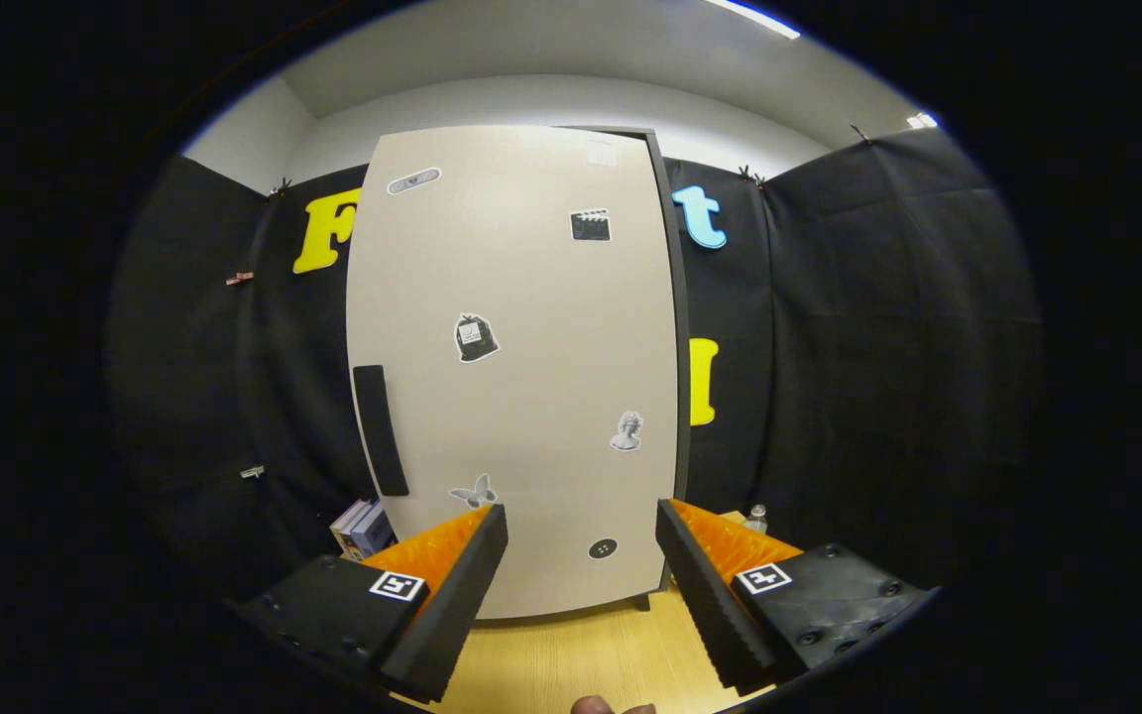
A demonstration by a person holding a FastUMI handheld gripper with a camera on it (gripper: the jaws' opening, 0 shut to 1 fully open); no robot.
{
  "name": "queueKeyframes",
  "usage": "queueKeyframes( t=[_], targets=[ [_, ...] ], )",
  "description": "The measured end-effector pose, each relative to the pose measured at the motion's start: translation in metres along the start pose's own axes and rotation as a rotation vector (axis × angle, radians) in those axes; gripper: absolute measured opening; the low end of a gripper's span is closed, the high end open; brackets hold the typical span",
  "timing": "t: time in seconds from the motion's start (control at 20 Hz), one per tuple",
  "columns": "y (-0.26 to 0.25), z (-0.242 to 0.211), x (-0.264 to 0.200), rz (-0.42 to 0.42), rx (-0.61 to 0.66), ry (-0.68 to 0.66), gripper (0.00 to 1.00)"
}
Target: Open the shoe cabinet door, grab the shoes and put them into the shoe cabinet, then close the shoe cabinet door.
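Note:
A tall beige shoe cabinet (521,327) stands upright straight ahead, its door shut and dotted with several small stickers. A dark vertical handle (380,428) runs down the door's left side. My gripper (581,531) is open, fingers spread wide with nothing between them, held a short way back from the door's lower part. The handle is up and to the left of the left finger (452,585).
The cabinet stands on a light wooden floor (581,659). A few boxes (361,529) rest on the floor at its left foot, and a small clear bottle (755,518) sits to its right. Black cloth walls close in behind and on both sides.

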State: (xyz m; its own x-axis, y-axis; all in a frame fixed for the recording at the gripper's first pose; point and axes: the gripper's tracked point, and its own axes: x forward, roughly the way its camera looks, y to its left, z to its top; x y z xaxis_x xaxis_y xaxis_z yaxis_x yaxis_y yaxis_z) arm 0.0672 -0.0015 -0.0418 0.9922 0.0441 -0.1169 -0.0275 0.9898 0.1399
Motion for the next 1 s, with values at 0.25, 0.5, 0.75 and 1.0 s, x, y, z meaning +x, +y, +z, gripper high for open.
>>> queueKeyframes(
  t=[0.25,0.5,0.75,1.0],
  targets=[
    [-0.0001,-0.0017,0.0007,0.001,0.004,0.003,0.98],
    [-0.0030,-0.0028,0.0019,-0.005,0.002,0.004,0.98],
    [-0.0036,-0.0015,0.0031,-0.004,-0.002,-0.002,0.98],
    [-0.0023,-0.0007,0.0049,-0.002,0.000,-0.004,0.98]
  ],
)
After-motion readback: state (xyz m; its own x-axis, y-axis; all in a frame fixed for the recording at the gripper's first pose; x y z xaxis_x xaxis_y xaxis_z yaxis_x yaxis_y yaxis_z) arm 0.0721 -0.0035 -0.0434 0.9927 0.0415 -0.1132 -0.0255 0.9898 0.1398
